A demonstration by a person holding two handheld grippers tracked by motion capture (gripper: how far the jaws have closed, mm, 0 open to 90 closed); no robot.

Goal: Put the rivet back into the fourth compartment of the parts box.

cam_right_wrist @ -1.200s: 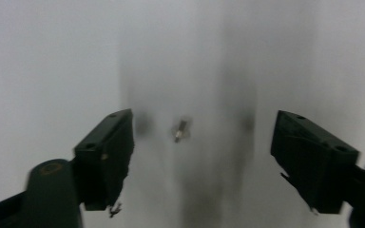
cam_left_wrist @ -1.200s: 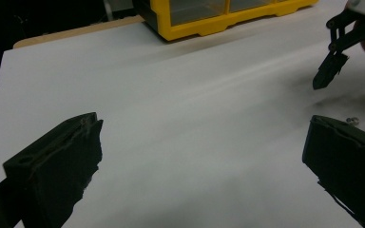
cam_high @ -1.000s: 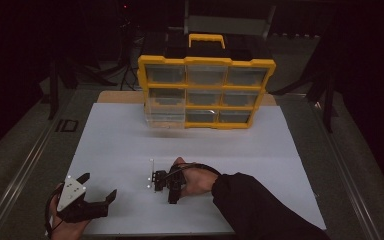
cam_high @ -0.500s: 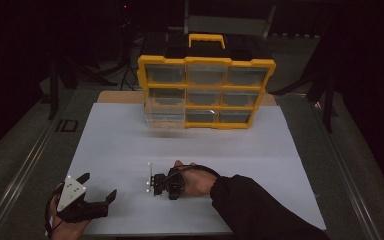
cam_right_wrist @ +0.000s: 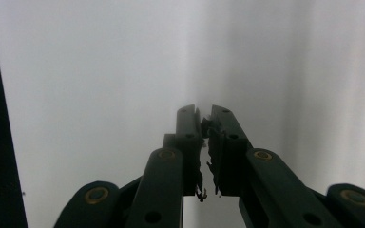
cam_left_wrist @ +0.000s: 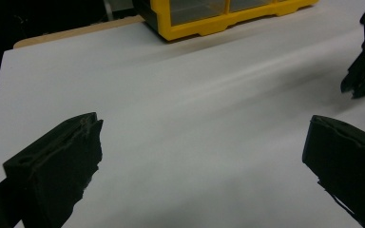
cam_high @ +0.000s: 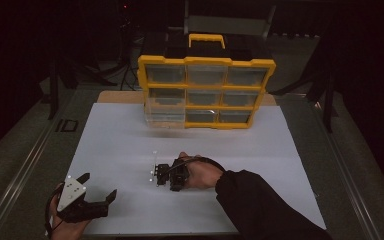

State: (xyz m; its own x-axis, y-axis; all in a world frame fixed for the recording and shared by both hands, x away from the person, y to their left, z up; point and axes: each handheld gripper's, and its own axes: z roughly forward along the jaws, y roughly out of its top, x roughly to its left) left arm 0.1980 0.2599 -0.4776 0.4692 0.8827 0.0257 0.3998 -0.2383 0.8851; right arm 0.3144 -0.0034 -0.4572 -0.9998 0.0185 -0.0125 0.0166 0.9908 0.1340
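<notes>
A: How do the 2 grippers stand?

B: The right gripper [cam_high: 156, 173] lies low on the white sheet [cam_high: 130, 145], near the middle of its front half, jaws pointing toward the left side. In the right gripper view [cam_right_wrist: 204, 118] the jaws are pressed nearly together with a thin slit between them and nothing pinched. The left gripper [cam_high: 96, 189] sits at the front left corner, jaws spread wide and empty, with a grey three-cornered plate on top; its own view [cam_left_wrist: 204, 156] shows bare sheet between the tips.

A: What else is nearby?

B: A yellow organizer case [cam_high: 206, 92] with 9 clear drawers stands upright at the far edge, well apart from both grippers; its bottom left drawer [cam_high: 165, 117] juts forward. Nothing lies between.

A: And the setting?

B: The sheet covers a tan board [cam_high: 115, 96] on a grey table [cam_high: 35, 150]; the room behind is dark.
</notes>
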